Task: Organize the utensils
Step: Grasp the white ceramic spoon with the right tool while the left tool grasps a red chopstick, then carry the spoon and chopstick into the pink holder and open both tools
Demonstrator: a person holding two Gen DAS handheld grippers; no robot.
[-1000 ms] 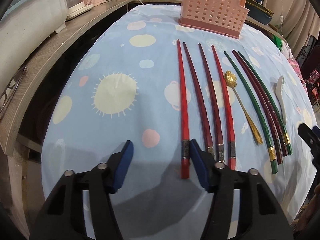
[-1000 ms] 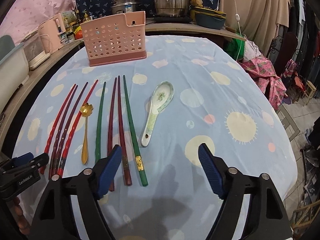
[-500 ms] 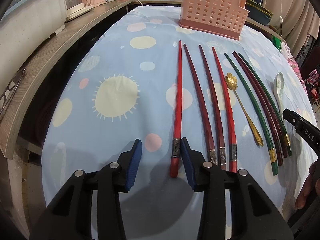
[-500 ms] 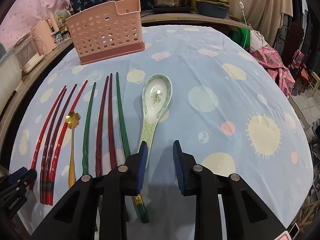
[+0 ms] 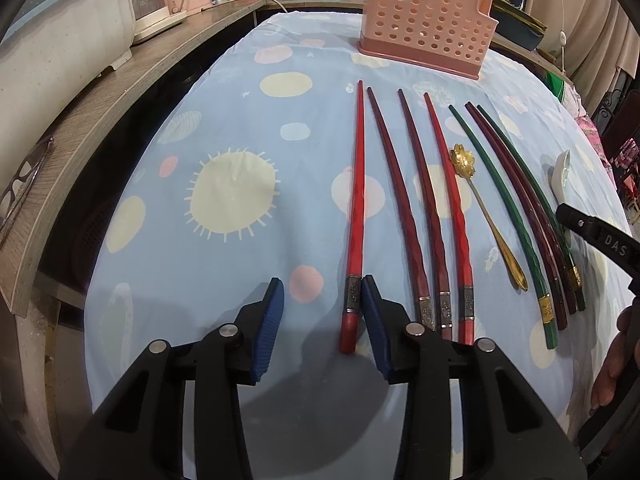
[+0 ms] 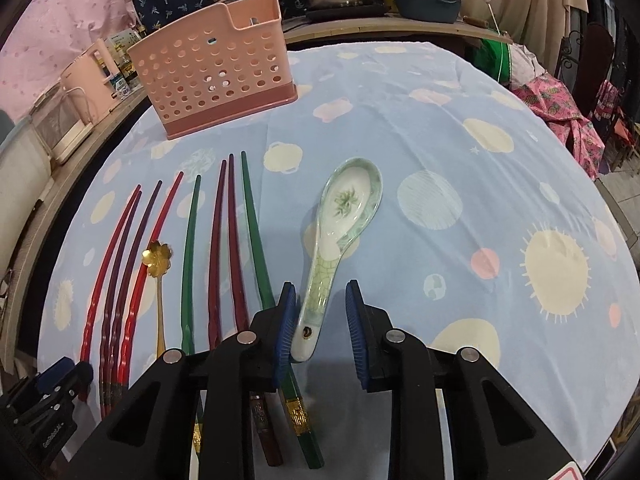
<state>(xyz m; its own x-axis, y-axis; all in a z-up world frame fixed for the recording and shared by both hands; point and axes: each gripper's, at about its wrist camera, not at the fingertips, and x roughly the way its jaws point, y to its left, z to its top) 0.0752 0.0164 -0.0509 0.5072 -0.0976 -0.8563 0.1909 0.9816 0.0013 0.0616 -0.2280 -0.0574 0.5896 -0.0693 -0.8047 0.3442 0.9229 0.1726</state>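
Left wrist footage shows the left gripper (image 5: 322,312) held open low over the surface (image 5: 224,264), its right pad touching the banded end of the leftmost red chopstick (image 5: 356,216), which lies between the jaws. From the right wrist view, the right gripper (image 6: 320,328) is seen open around the handle of the ceramic spoon (image 6: 340,232), the left pad touching it. A pink utensil holder (image 6: 212,68) is stood upright at the far edge, well apart from the row of chopsticks.

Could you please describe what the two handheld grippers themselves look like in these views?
Both the left gripper and right gripper have matte black angular linkages with round silver pivot pins and ribbed blue fingers. White lettering marks each gripper's side. No cables or sleeves show.
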